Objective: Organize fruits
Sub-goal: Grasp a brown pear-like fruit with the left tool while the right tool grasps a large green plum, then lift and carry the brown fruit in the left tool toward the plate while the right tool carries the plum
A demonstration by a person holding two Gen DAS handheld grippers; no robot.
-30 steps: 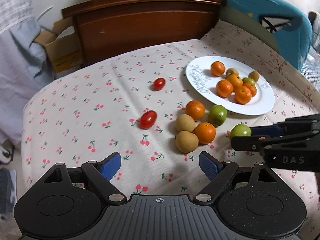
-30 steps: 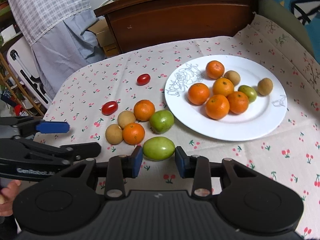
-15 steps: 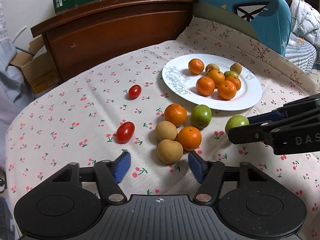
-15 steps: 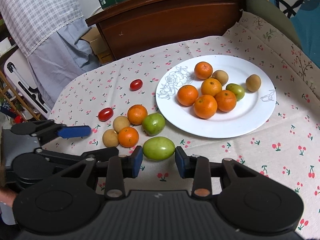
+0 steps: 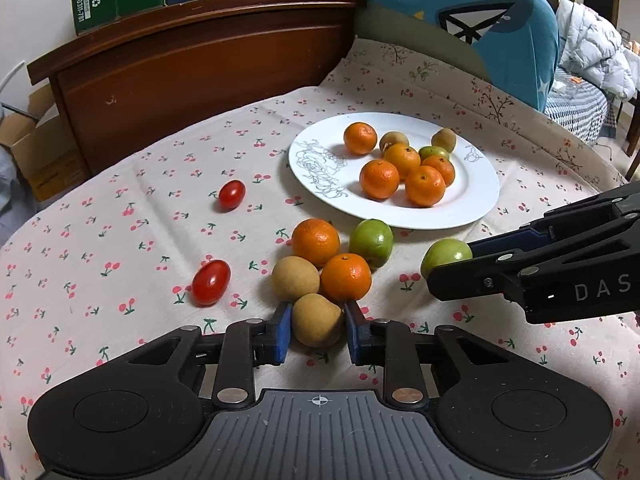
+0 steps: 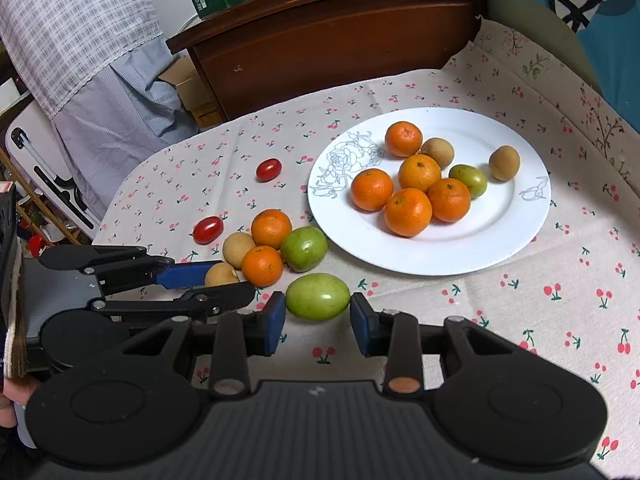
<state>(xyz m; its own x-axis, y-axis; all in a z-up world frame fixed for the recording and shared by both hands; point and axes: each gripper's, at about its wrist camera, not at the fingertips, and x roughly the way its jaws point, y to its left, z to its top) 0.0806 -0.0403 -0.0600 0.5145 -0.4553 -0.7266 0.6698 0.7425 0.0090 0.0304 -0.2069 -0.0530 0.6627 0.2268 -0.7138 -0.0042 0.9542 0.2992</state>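
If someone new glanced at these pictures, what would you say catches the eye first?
Most striking is the white plate on the cherry-print cloth, piled with oranges and small brown and green fruits. Beside it lies a loose cluster of fruit and two red tomatoes. At the near edge, the left gripper has just been closing on a brown fruit, while the right gripper is shut on a green fruit.

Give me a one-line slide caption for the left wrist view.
Left gripper, jaws just closed, clamps a tan fruit while the right gripper holds a green fruit beside the white plate.
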